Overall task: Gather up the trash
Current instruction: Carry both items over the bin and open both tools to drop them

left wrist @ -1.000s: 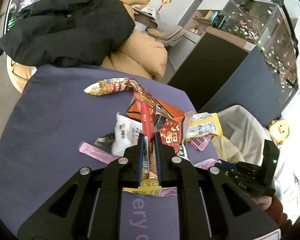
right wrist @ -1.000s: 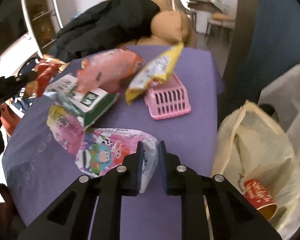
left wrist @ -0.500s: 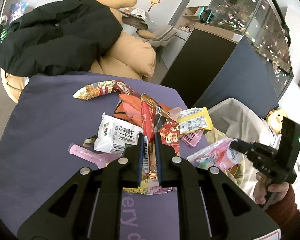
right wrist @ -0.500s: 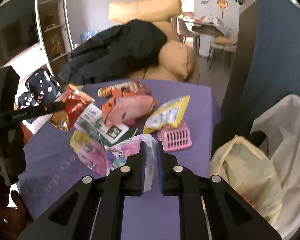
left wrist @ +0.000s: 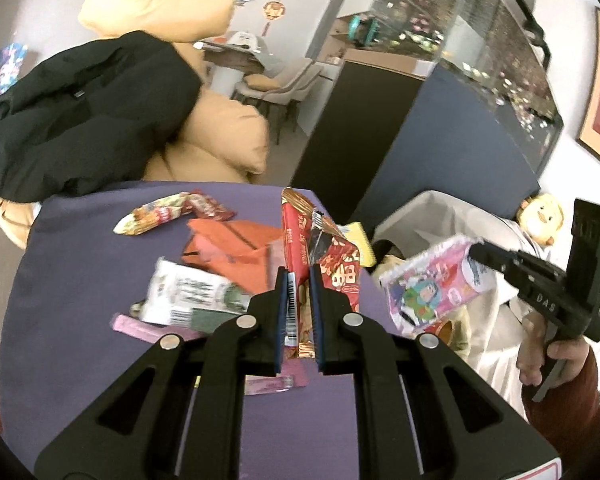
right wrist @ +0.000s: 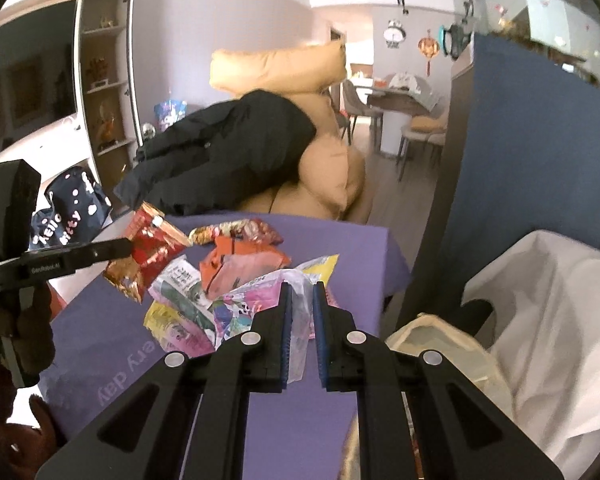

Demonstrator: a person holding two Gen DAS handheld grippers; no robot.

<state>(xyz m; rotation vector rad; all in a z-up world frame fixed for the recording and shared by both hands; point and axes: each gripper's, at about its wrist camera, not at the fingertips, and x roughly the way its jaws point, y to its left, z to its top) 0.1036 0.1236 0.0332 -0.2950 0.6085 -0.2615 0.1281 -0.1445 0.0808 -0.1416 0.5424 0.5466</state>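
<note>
- Left wrist view: the left gripper point(left wrist: 298, 300) clamps a red wrapper point(left wrist: 300, 240) above the purple table point(left wrist: 60, 300); the thin foil could slip free.
- Right wrist view: the right gripper point(right wrist: 300, 320) pinches a pink packet point(right wrist: 260, 296) near the yellowish bag point(right wrist: 440, 344); releasing early could miss it.

Both wrist views look down, close over the purple table point(left wrist: 80, 280) point(right wrist: 340, 248), toward the sofa point(left wrist: 228, 140) point(right wrist: 332, 168) behind it.

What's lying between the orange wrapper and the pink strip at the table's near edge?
The white printed packet sits between the orange wrapper and the pink strip, seen in the left wrist view.
</note>
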